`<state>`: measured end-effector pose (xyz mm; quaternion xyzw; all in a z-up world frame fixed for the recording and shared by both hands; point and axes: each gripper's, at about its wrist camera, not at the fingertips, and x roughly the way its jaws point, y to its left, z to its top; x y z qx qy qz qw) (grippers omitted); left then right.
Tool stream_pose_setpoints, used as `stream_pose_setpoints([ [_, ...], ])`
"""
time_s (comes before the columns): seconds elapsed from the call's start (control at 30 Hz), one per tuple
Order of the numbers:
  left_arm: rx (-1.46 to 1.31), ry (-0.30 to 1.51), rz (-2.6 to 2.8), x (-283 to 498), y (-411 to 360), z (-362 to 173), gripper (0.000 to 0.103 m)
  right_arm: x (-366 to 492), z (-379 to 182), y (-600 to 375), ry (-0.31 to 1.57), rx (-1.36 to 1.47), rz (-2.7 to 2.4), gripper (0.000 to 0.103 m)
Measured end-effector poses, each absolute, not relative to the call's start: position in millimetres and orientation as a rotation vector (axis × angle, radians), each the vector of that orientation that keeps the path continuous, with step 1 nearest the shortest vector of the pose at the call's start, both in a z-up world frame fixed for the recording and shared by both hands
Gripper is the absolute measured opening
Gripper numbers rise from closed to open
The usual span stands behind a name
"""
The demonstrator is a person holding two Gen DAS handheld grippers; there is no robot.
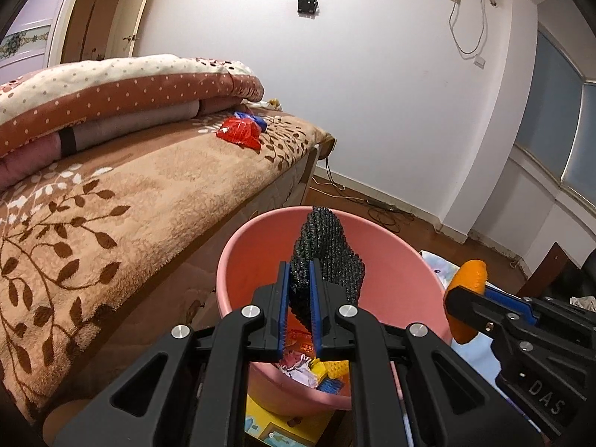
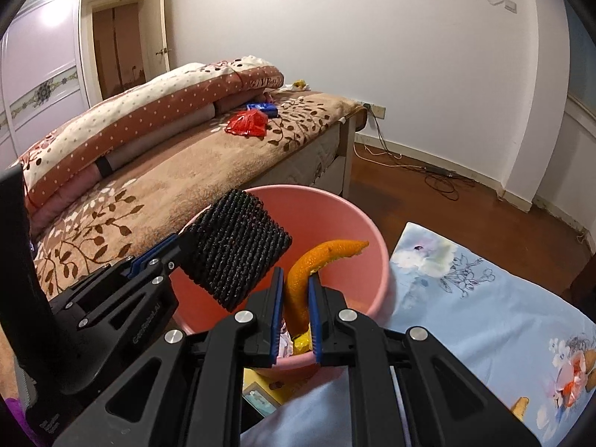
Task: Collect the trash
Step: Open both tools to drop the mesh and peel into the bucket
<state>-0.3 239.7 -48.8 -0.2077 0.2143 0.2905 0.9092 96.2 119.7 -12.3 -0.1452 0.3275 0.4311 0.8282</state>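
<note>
A pink bucket stands on the floor beside the bed, with several wrappers in its bottom. My left gripper is shut on a black mesh pad, held over the bucket's mouth. Just to its right, my right gripper is shut on a curved strip of orange peel, also above the bucket. On the bed lie a red wrapper and a blue wrapper.
The bed carries a brown leaf-pattern blanket and a folded polka-dot quilt. A pale blue floral cloth lies right of the bucket. Cables trail on the wooden floor by the wall. A yellow box sits under the bucket.
</note>
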Motion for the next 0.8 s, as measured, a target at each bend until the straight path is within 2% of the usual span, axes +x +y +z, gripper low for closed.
stream_pose_setpoints([
  [0.37, -0.449, 0.451, 0.593, 1, 247, -54, 0.010, 100, -25, 139, 0.719, -0.362, 0.928, 0.014],
  [0.4, -0.455, 0.447, 0.591, 0, 247, -54, 0.010, 100, -25, 140, 0.717, -0.367, 0.927, 0.016],
  [0.47, -0.466, 0.440, 0.587, -1, 248, -53, 0.010, 99, -26, 142, 0.715, -0.377, 0.925, 0.027],
  [0.5, -0.467, 0.436, 0.584, -2, 248, -53, 0.011, 99, -27, 142, 0.711, -0.382, 0.924, 0.028],
  [0.53, -0.467, 0.435, 0.584, -2, 249, -53, 0.012, 98, -27, 143, 0.709, -0.387, 0.924, 0.028],
  [0.6, -0.474, 0.434, 0.577, -2, 249, -53, 0.022, 97, -29, 143, 0.711, -0.401, 0.926, 0.029],
  [0.7, -0.488, 0.428, 0.573, -3, 249, -53, 0.028, 96, -31, 142, 0.709, -0.411, 0.918, 0.033],
  [0.8, -0.506, 0.414, 0.571, -5, 250, -52, 0.034, 98, -29, 137, 0.704, -0.392, 0.904, 0.044],
])
